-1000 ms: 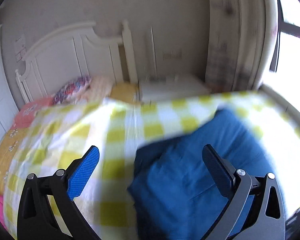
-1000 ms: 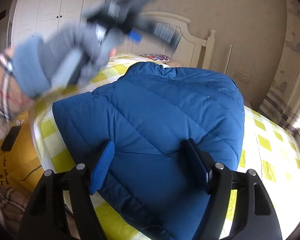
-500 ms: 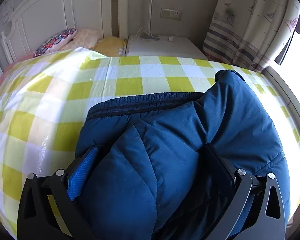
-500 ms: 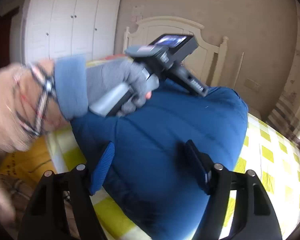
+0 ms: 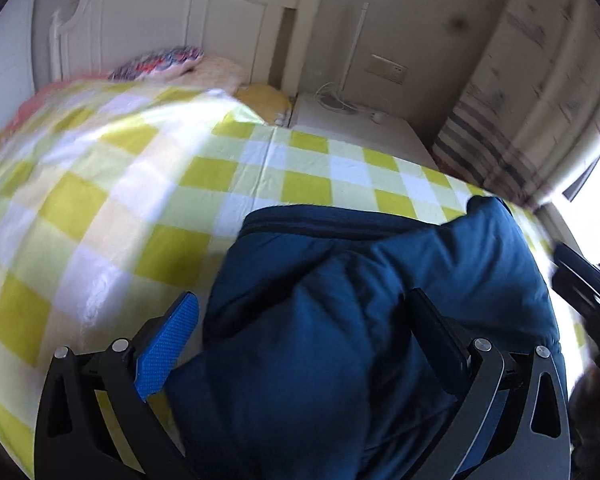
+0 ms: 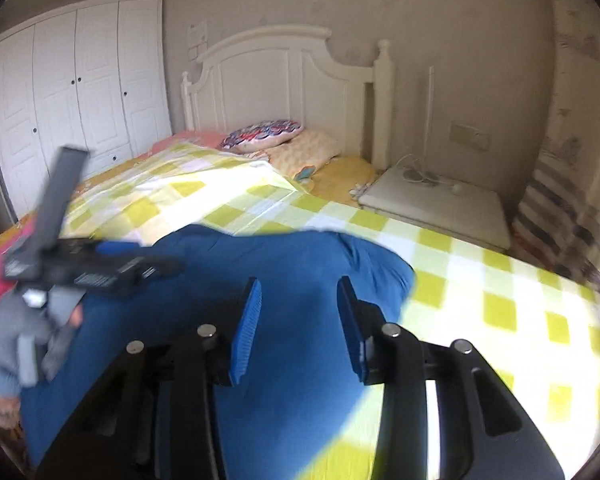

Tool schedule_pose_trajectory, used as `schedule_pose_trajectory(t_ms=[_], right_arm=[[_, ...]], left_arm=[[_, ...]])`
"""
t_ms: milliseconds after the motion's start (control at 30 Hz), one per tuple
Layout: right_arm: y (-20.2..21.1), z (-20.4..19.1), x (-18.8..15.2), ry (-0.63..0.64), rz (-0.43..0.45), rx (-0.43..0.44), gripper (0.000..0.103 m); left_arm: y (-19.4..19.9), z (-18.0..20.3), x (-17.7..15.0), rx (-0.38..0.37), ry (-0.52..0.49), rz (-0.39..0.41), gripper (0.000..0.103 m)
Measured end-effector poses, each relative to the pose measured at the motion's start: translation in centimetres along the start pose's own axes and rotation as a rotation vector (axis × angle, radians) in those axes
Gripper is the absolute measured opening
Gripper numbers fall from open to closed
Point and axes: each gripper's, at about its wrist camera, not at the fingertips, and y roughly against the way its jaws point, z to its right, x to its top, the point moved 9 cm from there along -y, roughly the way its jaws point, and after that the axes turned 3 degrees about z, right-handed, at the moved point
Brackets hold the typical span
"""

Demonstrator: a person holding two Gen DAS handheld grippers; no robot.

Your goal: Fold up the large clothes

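My left claw point(image 5: 300, 328) is spread wide over the jacket point(image 5: 380, 320), gripping nothing; its blue pad point(image 5: 168, 344), finely stippled, hangs at the jacket's left edge and the dark one sits over the padding. The jacket is deep blue, puffy, quilted in soft ridges, with a darker ribbed band along its far edge, lying bunched on the sheet point(image 5: 120, 200). The sheet is thin cloth in yellow and white checks, creased, spread over the bed. My right claw point(image 6: 298, 320) is partly closed with a clear gap between its ribbed blue pads, holding nothing, above the jacket's rounded far end point(image 6: 300, 264). In the right view my left gripper point(image 6: 84, 268) shows blurred at the jacket's left side, in my grey-gloved hand point(image 6: 40, 328). Behind: white panelled headboard point(image 6: 276, 76), patterned pillow point(image 6: 264, 136), white wardrobe point(image 6: 80, 80), flat white nightstand point(image 6: 440, 200).
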Motion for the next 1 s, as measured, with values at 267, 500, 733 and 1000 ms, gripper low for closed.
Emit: schedule_pose_trajectory(t_ms=[267, 500, 733, 1000], right_arm=[[-8.2, -0.4, -1.9, 0.08, -0.207, 0.028, 0.044], [-3.5, 2.6, 2.5, -0.018, -0.03, -0.023, 0.046], [-9.2, 4.5, -2.0, -0.131, -0.147, 0.055, 0.045], [-7.8, 4.7, -0.2, -0.087, -0.187, -0.037, 0.048]], left_arm=[[-2.6, -1.3, -0.9, -0.072, 0.095, -0.131, 0.099], [-2.4, -1.2, -0.8, -0.065, 0.087, -0.114, 0.099], [-2.6, -1.4, -0.8, -0.046, 0.09, -0.115, 0.099], [-2.8, -1.5, -0.9, -0.048, 0.093, -0.129, 0.099]])
